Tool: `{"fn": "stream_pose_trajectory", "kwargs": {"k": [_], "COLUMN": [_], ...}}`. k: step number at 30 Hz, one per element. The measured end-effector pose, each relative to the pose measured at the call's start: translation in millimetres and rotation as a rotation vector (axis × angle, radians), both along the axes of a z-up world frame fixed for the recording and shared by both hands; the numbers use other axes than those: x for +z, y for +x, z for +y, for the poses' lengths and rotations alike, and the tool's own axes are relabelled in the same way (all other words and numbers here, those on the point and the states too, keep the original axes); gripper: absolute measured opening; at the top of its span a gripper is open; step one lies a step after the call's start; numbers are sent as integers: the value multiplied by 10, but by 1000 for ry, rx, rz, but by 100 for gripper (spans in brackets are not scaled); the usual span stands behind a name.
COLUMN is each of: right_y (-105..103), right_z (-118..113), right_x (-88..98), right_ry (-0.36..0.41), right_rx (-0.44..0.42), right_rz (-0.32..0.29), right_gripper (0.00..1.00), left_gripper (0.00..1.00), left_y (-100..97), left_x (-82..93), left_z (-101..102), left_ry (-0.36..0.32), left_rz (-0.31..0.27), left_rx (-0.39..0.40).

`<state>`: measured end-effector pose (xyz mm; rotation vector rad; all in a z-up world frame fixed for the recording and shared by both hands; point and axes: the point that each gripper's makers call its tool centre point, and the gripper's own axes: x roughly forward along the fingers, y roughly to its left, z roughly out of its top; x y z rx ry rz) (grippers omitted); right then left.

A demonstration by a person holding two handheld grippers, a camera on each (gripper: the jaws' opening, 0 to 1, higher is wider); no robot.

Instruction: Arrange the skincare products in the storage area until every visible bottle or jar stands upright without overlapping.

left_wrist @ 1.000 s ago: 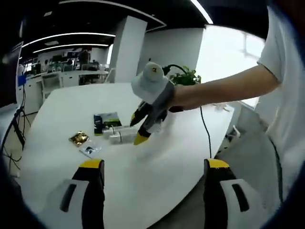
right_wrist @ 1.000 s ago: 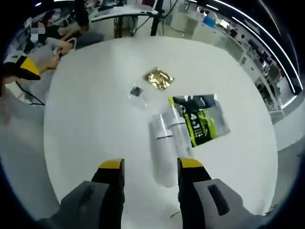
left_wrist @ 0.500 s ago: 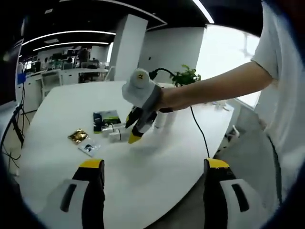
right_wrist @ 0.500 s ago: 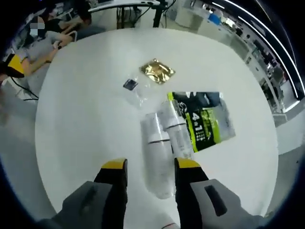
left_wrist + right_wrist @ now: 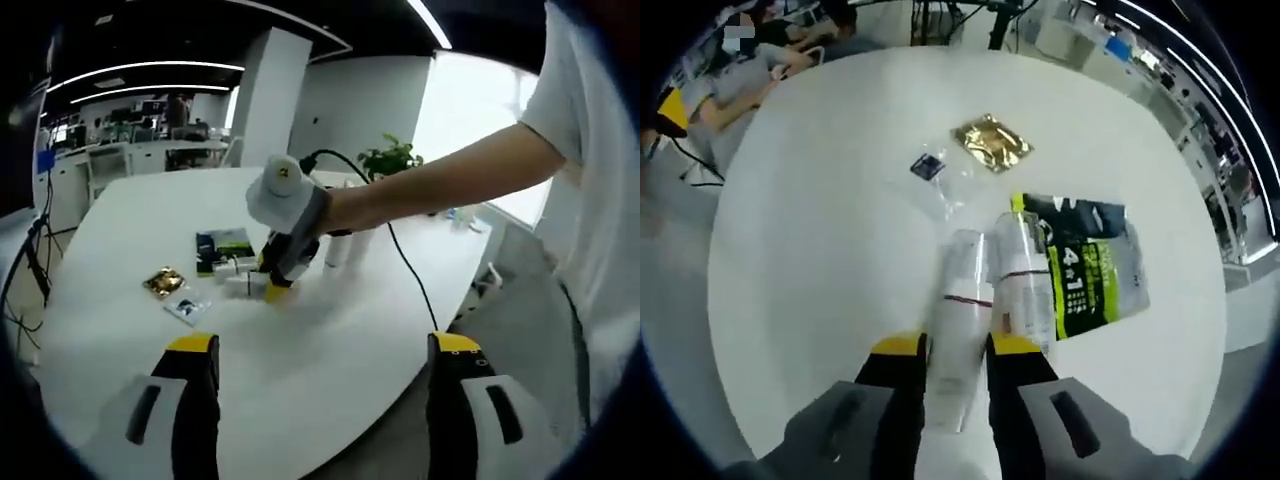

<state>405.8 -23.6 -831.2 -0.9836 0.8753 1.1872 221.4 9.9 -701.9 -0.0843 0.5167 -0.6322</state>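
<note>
Two bottles lie side by side on the white table (image 5: 820, 260). The white bottle (image 5: 958, 300) with a red band runs between the jaws of my right gripper (image 5: 957, 350), which press on both its sides. A clear bottle (image 5: 1023, 285) lies against it on the right, partly over a green and black packet (image 5: 1092, 270). In the left gripper view the right gripper (image 5: 272, 285) is down on the lying bottles (image 5: 238, 272), held by a person's arm. My left gripper (image 5: 325, 350) hangs open over the table's near edge, holding nothing.
A gold sachet (image 5: 992, 143) and a small clear sachet (image 5: 928, 167) lie beyond the bottles. Upright white containers (image 5: 340, 248) stand behind the right gripper, with a plant (image 5: 390, 160) further back. A cable (image 5: 405, 270) trails across the table. People sit past the table's edge (image 5: 760, 70).
The right gripper came down and forward over the white bottle, and its jaws narrowed until they met the bottle's sides. The left gripper stayed still.
</note>
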Motion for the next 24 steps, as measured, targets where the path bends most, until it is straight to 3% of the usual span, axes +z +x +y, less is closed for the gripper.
{"fn": "stream_pose_trajectory", "kwargs": {"k": [7, 10, 15, 21, 24], "right_y": [-34, -54, -114, -142, -115], "right_z": [30, 20, 33, 38, 129], "right_x": [-13, -27, -31, 10, 81], "right_ry": [34, 47, 31, 52, 102], "right_rx": [8, -39, -66, -100, -94], "right_rz": [43, 75, 69, 2, -41], "right_gripper": [21, 21, 20, 19, 19], "left_gripper": [77, 77, 77, 76, 75], "left_y": [3, 0, -2, 12, 37], "left_x": [-17, -20, -16, 7, 60], "left_z": [5, 6, 3, 28, 70], "left_ry": [2, 3, 4, -2, -49], "left_rz": [3, 6, 4, 0, -7], "left_rx": [2, -1, -2, 14, 40]}}
